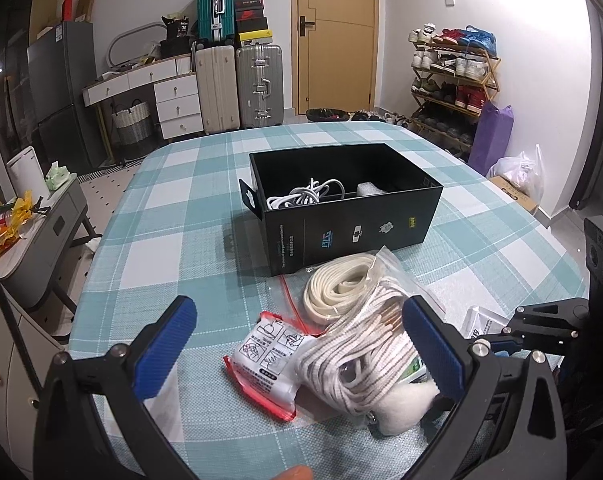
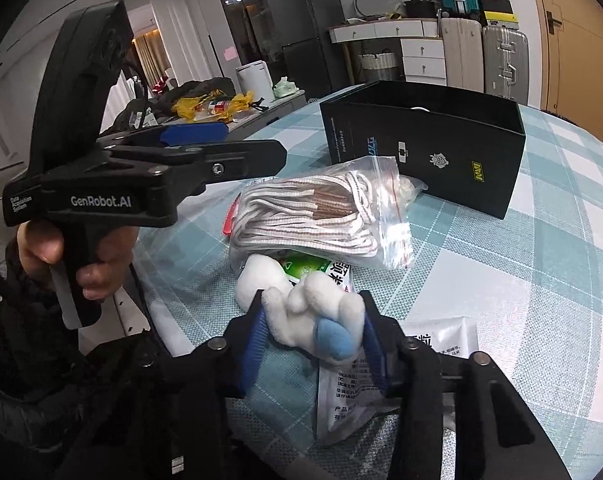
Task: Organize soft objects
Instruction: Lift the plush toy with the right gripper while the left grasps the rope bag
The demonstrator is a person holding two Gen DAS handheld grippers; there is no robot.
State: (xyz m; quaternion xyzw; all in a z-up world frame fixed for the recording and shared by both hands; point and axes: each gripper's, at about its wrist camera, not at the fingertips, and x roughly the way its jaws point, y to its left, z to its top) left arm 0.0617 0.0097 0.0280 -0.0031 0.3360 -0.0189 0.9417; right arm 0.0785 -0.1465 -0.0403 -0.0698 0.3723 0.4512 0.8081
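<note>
My right gripper (image 2: 311, 308) is shut on a white plush toy (image 2: 321, 320) with a blue patch, low over the checked tablecloth (image 2: 501, 280). A zip bag of white striped laces (image 2: 321, 216) lies just beyond it, in front of an open black box (image 2: 421, 148). In the left wrist view my left gripper (image 1: 301, 340) is open above the lace bag (image 1: 365, 352) and a red-edged packet (image 1: 265, 364), holding nothing. A cream lace coil (image 1: 337, 292) lies by the box (image 1: 341, 216), which holds a white cable (image 1: 305, 194). The plush (image 1: 401, 404) shows under the bag.
A green packet (image 2: 313, 268) and a white printed packet (image 2: 381, 380) lie near the plush. A hand (image 2: 81, 256) holds the left gripper (image 2: 255, 143) at the table's left edge. Suitcases (image 1: 237, 84), drawers (image 1: 177, 100) and a shoe rack (image 1: 449, 76) stand beyond the table.
</note>
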